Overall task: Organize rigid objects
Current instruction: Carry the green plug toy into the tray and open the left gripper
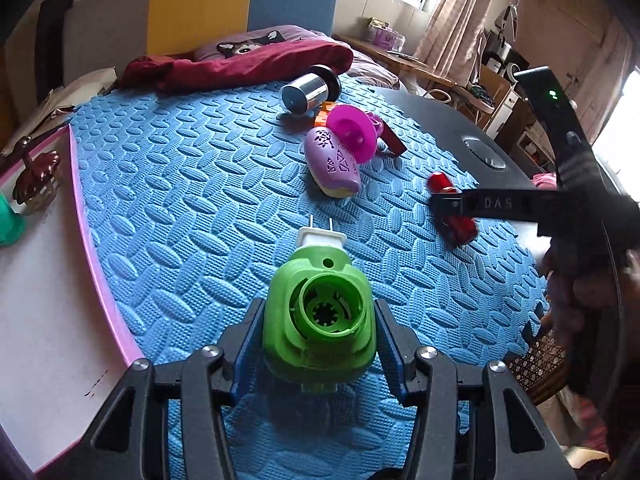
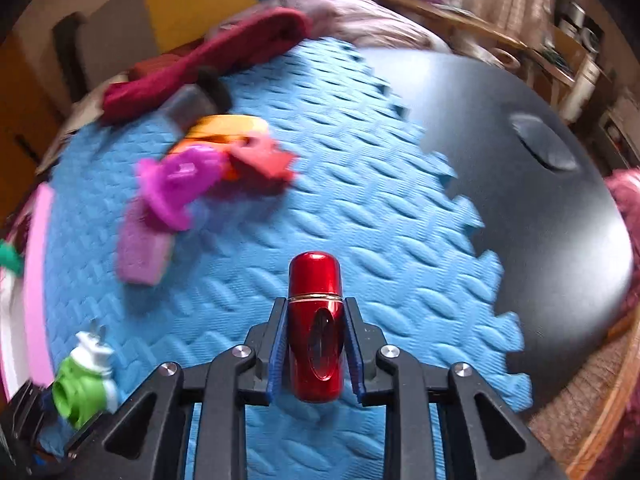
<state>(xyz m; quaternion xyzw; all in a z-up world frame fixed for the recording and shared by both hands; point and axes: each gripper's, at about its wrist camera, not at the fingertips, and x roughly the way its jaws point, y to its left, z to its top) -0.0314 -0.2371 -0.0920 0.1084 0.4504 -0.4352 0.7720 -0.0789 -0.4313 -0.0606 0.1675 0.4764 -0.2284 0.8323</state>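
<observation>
My left gripper (image 1: 320,334) is shut on a green plug-in device (image 1: 320,316) with a white two-pin plug, held over the blue foam mat (image 1: 180,200). My right gripper (image 2: 316,344) is shut on a shiny red capsule-shaped bottle (image 2: 316,320) above the mat (image 2: 360,208). In the left wrist view the right gripper (image 1: 452,208) and the red bottle (image 1: 458,224) show at the right. A purple patterned case (image 1: 332,164), a magenta disc toy (image 1: 352,132) and a steel cup (image 1: 308,90) lie at the mat's far side. The green device also shows in the right wrist view (image 2: 82,394).
A white board with a pink edge (image 1: 40,280) lies left of the mat and holds a brown figurine (image 1: 34,178) and a green object (image 1: 10,220). A black round tabletop (image 2: 540,184) lies right. A dark red cloth (image 1: 240,62) sits behind the mat.
</observation>
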